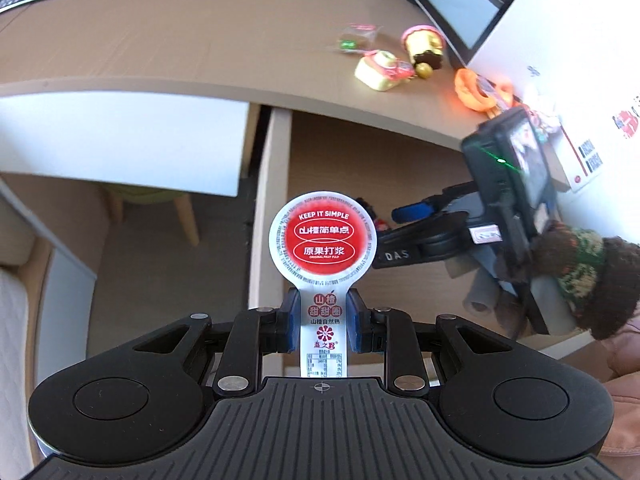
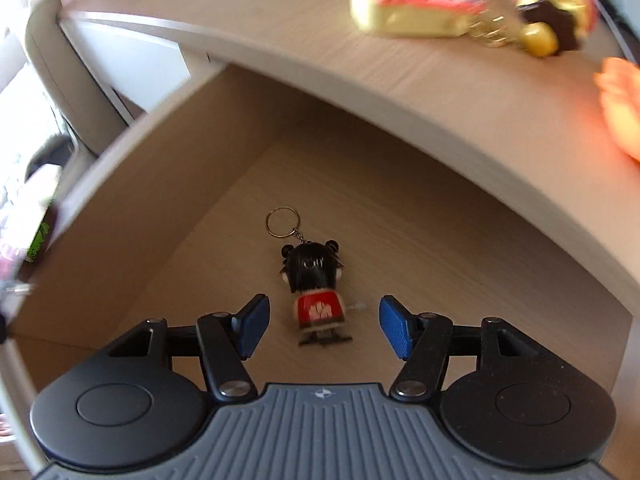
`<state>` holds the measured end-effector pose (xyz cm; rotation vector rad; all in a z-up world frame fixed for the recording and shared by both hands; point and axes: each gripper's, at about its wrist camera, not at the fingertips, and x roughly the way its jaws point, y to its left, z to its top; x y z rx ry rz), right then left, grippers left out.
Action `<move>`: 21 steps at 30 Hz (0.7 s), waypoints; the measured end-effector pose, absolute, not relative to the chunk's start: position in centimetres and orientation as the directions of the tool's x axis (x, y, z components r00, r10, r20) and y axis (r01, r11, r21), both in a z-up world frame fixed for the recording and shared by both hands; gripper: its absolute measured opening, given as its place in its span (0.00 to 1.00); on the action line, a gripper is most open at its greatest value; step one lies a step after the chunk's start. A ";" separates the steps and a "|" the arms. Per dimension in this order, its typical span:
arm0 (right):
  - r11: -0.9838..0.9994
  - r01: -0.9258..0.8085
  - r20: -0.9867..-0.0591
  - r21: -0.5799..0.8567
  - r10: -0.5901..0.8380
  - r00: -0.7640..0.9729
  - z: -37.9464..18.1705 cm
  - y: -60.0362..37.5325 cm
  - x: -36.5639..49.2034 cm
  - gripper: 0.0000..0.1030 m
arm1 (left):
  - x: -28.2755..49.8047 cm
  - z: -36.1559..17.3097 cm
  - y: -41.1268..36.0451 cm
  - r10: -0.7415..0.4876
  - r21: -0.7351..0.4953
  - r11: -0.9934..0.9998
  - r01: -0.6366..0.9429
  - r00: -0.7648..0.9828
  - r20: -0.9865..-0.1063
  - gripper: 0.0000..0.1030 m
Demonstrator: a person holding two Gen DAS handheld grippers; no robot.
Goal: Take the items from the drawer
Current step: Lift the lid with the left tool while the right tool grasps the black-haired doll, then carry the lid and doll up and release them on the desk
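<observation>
Your left hand-held gripper (image 1: 323, 322) pinches a lollipop-shaped snack packet (image 1: 322, 240); your right hand-held gripper (image 2: 320, 330) points steeply down into the drawer (image 2: 400, 216), spread around a doll keychain (image 2: 316, 292), untouched.

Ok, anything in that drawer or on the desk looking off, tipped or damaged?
Nothing damaged or spilled. The doll keychain lies flat on the drawer floor; the toys on the desk are loosely scattered. The left gripper holds the snack packet cleanly.
</observation>
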<state>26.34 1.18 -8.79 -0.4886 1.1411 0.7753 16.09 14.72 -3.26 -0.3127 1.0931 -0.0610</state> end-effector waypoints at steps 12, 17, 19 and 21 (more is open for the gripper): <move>0.637 -0.768 -0.926 0.062 0.324 0.194 -6.6 -0.6 23.9 0.41 | 17.0 -3.5 13.1 -0.237 -0.273 0.962 -0.013 0.460 -0.856 0.26; 0.731 -0.675 -0.842 0.101 0.424 0.333 0.9 -5.5 22.7 0.41 | 18.8 -1.7 12.7 -0.277 -0.297 0.954 0.045 0.513 -0.813 0.26; 0.775 -0.626 -0.790 0.089 0.437 0.429 4.4 -7.8 22.5 0.41 | 19.8 -0.3 12.3 -0.288 -0.295 0.952 0.079 0.554 -0.781 0.26; 0.814 -0.577 -0.730 0.070 0.436 0.527 7.9 -9.8 22.5 0.41 | 21.1 1.1 12.0 -0.294 -0.287 0.952 0.110 0.598 -0.746 0.26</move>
